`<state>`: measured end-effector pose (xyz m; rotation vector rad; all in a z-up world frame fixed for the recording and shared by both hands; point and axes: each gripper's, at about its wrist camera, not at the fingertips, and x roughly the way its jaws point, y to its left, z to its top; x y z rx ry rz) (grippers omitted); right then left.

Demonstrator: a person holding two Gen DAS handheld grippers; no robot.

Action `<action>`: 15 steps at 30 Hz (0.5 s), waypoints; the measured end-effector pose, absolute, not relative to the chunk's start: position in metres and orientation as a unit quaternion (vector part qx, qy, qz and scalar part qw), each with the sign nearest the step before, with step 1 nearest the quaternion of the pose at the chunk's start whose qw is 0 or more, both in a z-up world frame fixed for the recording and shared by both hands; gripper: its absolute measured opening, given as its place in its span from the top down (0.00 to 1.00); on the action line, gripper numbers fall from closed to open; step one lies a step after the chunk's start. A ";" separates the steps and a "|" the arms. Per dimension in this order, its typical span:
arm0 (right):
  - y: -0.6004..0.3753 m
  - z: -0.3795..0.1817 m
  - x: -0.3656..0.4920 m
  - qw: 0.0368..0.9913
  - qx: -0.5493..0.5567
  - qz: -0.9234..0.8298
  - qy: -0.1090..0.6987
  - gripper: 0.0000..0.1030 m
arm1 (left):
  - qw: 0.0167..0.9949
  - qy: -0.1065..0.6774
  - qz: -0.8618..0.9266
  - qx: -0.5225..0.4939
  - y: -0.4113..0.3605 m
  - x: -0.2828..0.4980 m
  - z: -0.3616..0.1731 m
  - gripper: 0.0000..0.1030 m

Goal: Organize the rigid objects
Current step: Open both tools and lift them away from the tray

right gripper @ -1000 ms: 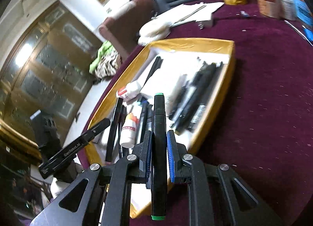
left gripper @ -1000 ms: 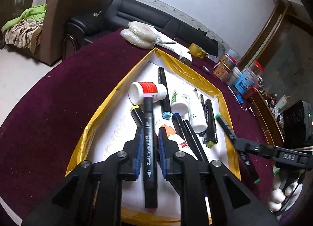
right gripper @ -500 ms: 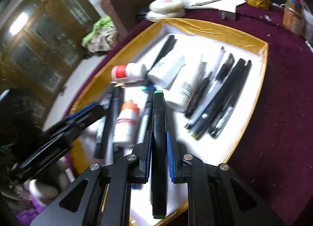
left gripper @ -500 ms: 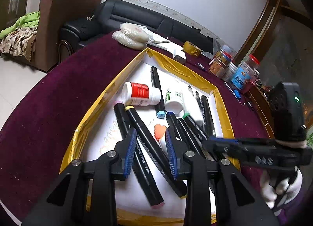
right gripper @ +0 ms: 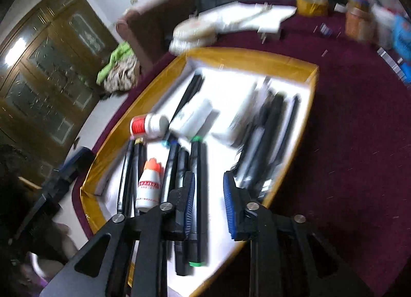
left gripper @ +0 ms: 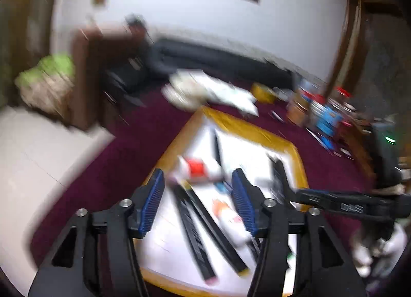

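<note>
- left gripper [left gripper: 197, 198]: jaws opening, standing wide apart, released, nothing pinched between the blue pads [left gripper: 151, 201].
- Two black markers [left gripper: 205, 230] are lying side by side in the tray [left gripper: 246, 127], below and between the left jaws, clear of both pads; one has a yellow end, the other a pinkish end, both ends pointing toward the camera.
- Just ahead of the left jaws a white bottle with a red label [left gripper: 196, 168] is lying on its side; an orange-capped white bottle [left gripper: 228, 213] is sitting close under the right-hand pad, contact cannot be told through the blur.
- right gripper [right gripper: 208, 200]: jaws opening, a modest gap, released.
- green-capped black marker [right gripper: 197, 183] is lying in the tray between the right jaws, hard against the left-hand pad, apart from the right-hand one; not pinched.
- More black markers and the orange-capped bottle [right gripper: 150, 183] are lying just outside the left-hand pad; a bundle of dark pens [right gripper: 267, 140] is lying ahead of and beyond the right-hand pad.
- In the left wrist view the right gripper is reaching in over the tray's far-right edge, beyond the right-hand jaw.
- Tray is resting on the maroon table [right gripper: 354, 142].
</note>
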<state>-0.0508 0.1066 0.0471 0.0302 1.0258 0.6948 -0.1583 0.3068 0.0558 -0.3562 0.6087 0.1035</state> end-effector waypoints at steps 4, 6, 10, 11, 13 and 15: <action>0.079 0.078 -0.080 0.882 -0.018 0.287 0.372 0.70 | 0.956 0.214 0.176 -0.097 0.295 -0.185 0.094 0.04; 0.071 0.088 -0.101 0.914 -0.046 0.261 0.308 0.30 | 0.959 0.154 0.226 -0.075 0.284 -0.204 0.113 0.00; 0.067 0.090 -0.120 0.933 -0.042 0.244 0.261 0.15 | 0.979 0.058 0.170 -0.098 0.264 -0.225 0.141 0.00; 0.067 0.088 -0.121 0.931 -0.043 0.246 0.266 0.15 | 0.982 0.077 0.136 -0.104 0.264 -0.215 0.145 0.00; 0.063 0.086 -0.125 0.929 -0.048 0.249 0.270 0.15 | 0.980 0.134 0.094 -0.112 0.260 -0.188 0.145 0.00; 0.060 0.082 -0.131 0.932 -0.057 0.242 0.264 0.15 | 0.971 0.179 0.129 -0.093 0.246 -0.169 0.139 0.00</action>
